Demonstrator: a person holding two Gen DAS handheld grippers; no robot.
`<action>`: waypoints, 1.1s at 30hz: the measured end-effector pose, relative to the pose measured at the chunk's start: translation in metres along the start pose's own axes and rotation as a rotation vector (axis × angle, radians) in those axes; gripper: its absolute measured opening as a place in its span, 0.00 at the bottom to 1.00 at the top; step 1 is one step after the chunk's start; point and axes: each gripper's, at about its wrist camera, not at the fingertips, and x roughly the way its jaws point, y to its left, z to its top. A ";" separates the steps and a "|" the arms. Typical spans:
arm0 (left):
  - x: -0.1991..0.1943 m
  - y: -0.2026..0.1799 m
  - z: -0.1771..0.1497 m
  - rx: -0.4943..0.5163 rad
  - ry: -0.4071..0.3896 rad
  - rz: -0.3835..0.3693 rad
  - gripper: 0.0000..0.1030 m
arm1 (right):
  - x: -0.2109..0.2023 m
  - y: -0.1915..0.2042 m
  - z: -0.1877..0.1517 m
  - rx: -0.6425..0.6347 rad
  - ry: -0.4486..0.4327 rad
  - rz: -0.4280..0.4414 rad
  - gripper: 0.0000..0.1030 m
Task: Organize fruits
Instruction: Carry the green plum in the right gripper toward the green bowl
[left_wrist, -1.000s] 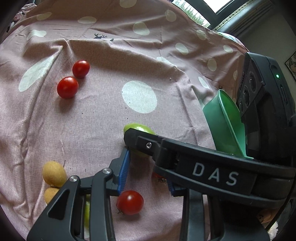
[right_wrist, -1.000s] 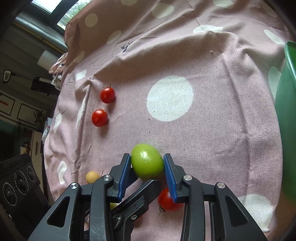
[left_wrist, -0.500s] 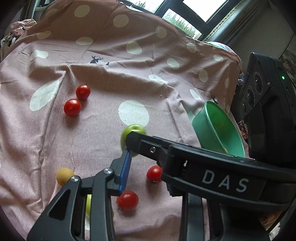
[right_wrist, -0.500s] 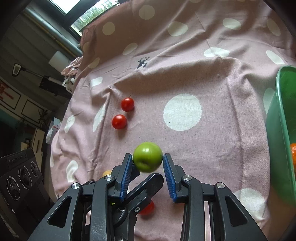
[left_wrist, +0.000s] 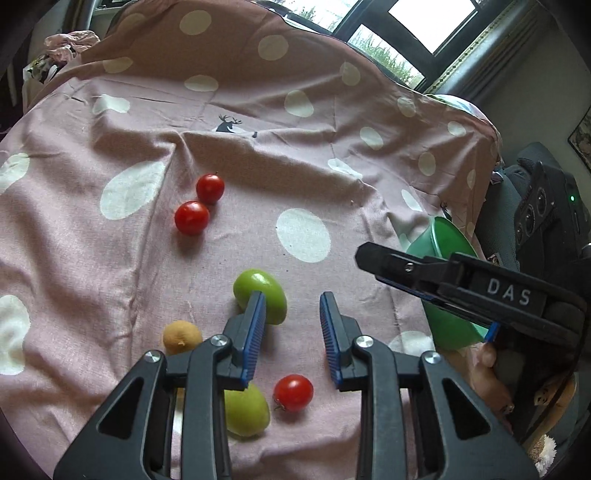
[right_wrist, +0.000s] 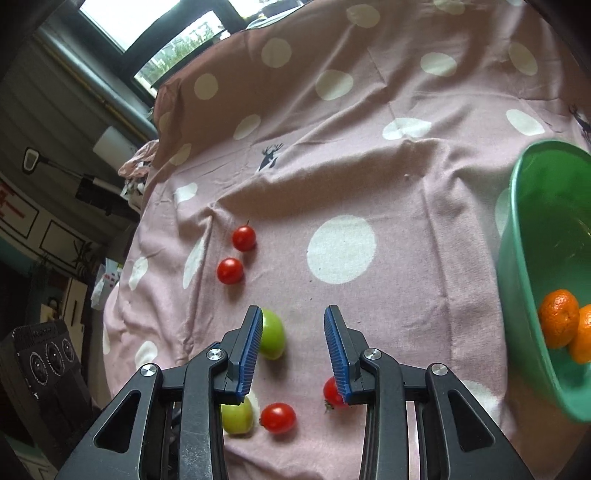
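Step in hand: pick one fruit from the spotted cloth (left_wrist: 332, 166) and carry it to the green bowl (right_wrist: 532, 221) at the right edge, which already holds two oranges (right_wrist: 557, 321).

- I read the right gripper (right_wrist: 293, 310) as narrowly parted and empty.
- The left gripper (left_wrist: 291, 295) is likewise narrow and empty.
- The green fruit (right_wrist: 275, 339) lies on the cloth near its front edge, behind the right gripper's left pad.

Next move, in my judgement: widen the right claw, shift it left over the fruit, then descend and close.
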 end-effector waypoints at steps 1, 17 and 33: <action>0.000 0.003 0.000 -0.002 0.002 0.010 0.30 | -0.001 -0.005 0.002 0.017 -0.012 0.004 0.35; 0.038 0.010 -0.006 -0.043 0.109 0.013 0.32 | 0.061 0.005 0.004 0.019 0.140 0.109 0.43; 0.039 0.008 -0.004 -0.036 0.071 0.025 0.30 | 0.075 0.010 -0.003 -0.015 0.159 0.090 0.35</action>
